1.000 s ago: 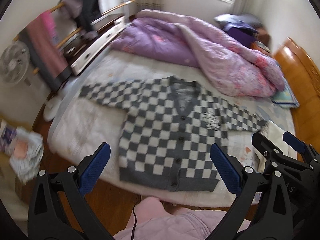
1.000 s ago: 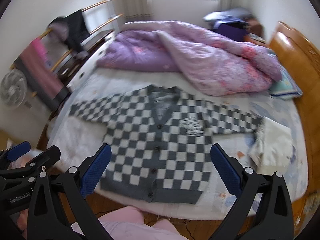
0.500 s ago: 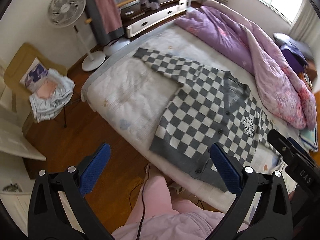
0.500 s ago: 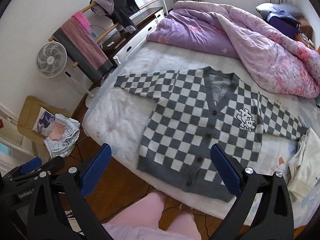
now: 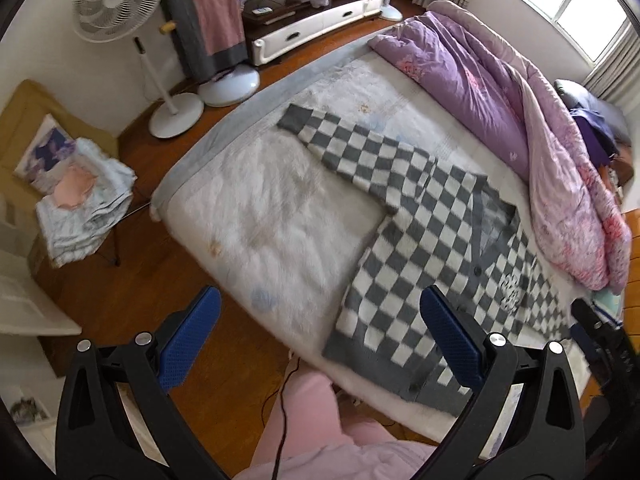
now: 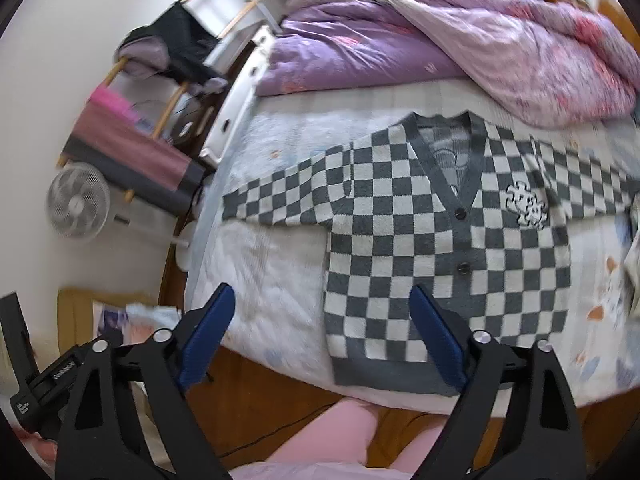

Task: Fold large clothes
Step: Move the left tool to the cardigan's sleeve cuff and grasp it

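On the white bed [image 5: 272, 216] we see the grey-and-white checked cardigan [image 6: 420, 236] lying flat, buttoned, front up, both sleeves spread out sideways, its hem at the near edge of the mattress. Behind it a purple quilt [image 6: 440, 44] is heaped toward the window. Our left gripper [image 5: 316, 344] hangs above the bed's edge, its blue fingers spread wide with nothing between them. Our right gripper [image 6: 320, 336] is over the cardigan's lower corner; its jaws are closing but remain apart, gripping nothing. A standing fan [image 5: 120, 4] stands on the wooden floor by the bed.
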Motion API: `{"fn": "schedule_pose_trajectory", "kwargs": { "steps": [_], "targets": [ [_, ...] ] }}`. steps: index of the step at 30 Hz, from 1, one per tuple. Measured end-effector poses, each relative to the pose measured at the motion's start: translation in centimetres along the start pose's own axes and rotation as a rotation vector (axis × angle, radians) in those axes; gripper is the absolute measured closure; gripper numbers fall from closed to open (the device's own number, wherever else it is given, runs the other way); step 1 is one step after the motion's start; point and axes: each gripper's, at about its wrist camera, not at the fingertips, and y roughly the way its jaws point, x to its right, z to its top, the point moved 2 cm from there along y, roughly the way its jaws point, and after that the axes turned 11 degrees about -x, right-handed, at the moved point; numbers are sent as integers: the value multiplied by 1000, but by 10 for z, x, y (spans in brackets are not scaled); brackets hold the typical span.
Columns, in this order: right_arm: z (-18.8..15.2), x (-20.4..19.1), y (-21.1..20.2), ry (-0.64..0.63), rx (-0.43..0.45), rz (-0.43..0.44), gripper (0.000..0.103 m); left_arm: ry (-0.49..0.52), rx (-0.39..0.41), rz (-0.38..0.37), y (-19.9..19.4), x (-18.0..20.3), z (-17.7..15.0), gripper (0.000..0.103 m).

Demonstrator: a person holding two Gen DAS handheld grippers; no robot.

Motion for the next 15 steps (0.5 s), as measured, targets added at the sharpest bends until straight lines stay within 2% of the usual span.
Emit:
{"fn": "schedule_pose_trajectory", "kwargs": {
  "steps": [3,7,9,12,15],
  "targets": [
    [24,-13,22,51,-2,-27,27,9,-50,-34,24,-18,58,4],
    [54,-20,55,116,-9,-56,29,23,-144,-64,75,-31,138,4],
    [65,-21,72,136,-35,-84,29,25,-150,-82,107,-32,175,4],
    [78,-17,103,159,-89,-133,29,-4,-180,-96,156,-34,221,4],
    [88,-9,132,182,-134,-180,29,-85,-208,-129,216,-46,265,4]
  ]
}}
